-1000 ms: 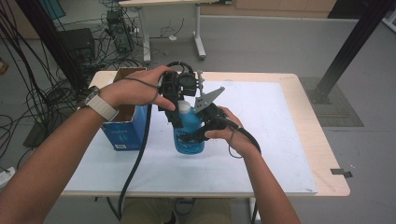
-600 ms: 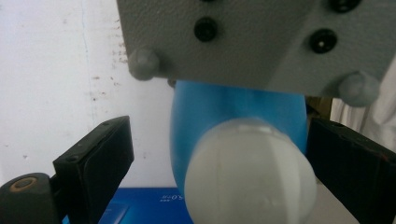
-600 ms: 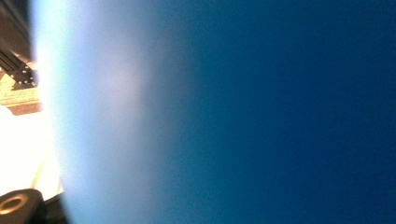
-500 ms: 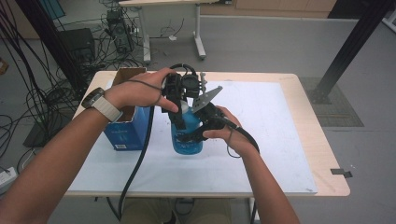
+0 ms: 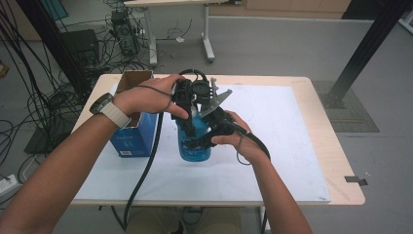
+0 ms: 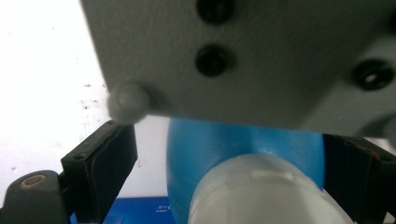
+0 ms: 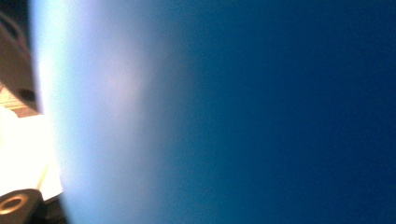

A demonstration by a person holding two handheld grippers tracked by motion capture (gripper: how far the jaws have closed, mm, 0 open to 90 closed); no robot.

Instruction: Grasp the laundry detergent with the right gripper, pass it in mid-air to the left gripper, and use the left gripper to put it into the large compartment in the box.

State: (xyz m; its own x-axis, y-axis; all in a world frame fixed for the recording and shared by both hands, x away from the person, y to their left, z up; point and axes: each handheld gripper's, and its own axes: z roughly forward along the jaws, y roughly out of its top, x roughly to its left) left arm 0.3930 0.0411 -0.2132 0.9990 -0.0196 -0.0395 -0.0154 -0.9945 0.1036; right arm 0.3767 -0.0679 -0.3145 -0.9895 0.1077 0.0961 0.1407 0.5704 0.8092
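Observation:
A blue bottle [image 5: 195,146] with a white cap [image 6: 261,196] stands upright on the white mat [image 5: 292,146]. My right gripper [image 5: 204,136] is shut on the bottle's body from the right side; the bottle's blue wall [image 7: 233,116] sits close against the lens in the right gripper view. My left gripper [image 5: 191,117] points down over the bottle's top. In the left gripper view the left gripper [image 6: 231,142] has its jaws on either side of the cap, and they have just been closing. A gap remains between the left pad [image 6: 109,163] and the cap.
An open blue cardboard box [image 5: 129,139] stands just left of the bottle. The right gripper's grey plate [image 6: 257,56] hangs close over the left gripper's jaws. The wooden table [image 5: 336,165] borders the mat. Cables and another table lie on the floor beyond.
The left gripper has edged down over the bottle's top, so the cap is now hidden from above. The right gripper and the bottle have stayed in place.

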